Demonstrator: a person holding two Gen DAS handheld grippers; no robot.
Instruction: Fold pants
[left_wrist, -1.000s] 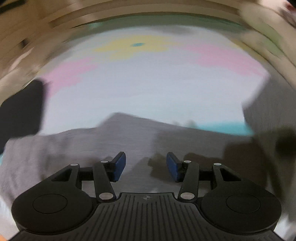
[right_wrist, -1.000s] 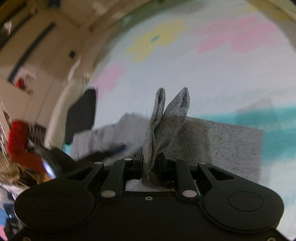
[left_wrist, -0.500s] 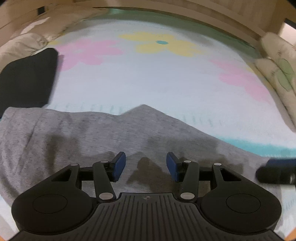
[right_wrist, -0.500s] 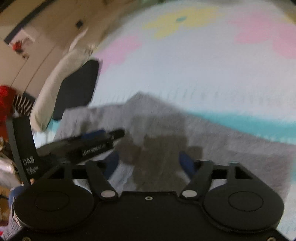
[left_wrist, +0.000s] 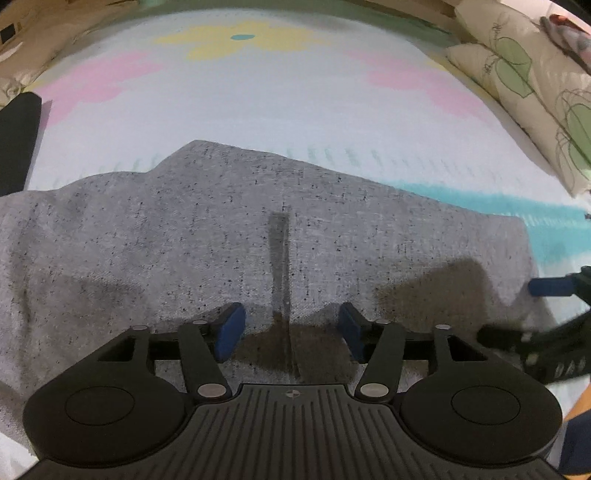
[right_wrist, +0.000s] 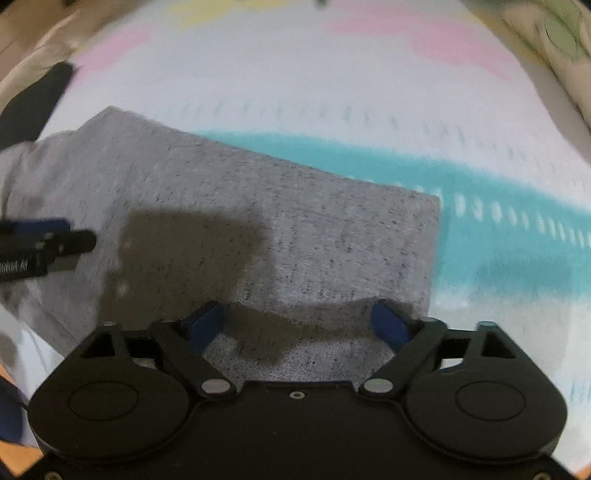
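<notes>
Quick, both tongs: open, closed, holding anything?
Left tongs: open, empty, jaws just widened over the grey knit pants.
Right tongs: open, just released pants.

Right gripper (right_wrist: 298, 323) points down at the grey pants (right_wrist: 258, 221), jaws wide apart after just opening, cloth under them but not pinched. Pants lie flat on a flowered sheet (right_wrist: 332, 92). Left gripper (right_wrist: 55, 240) shows at the left edge. Picture blurred.

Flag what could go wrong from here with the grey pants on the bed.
1. The right gripper, whose jaws have just been opening, hangs over the pants near their edge; closing there could drag the fold loose.
2. The left gripper is close by, so the two might collide.
</notes>
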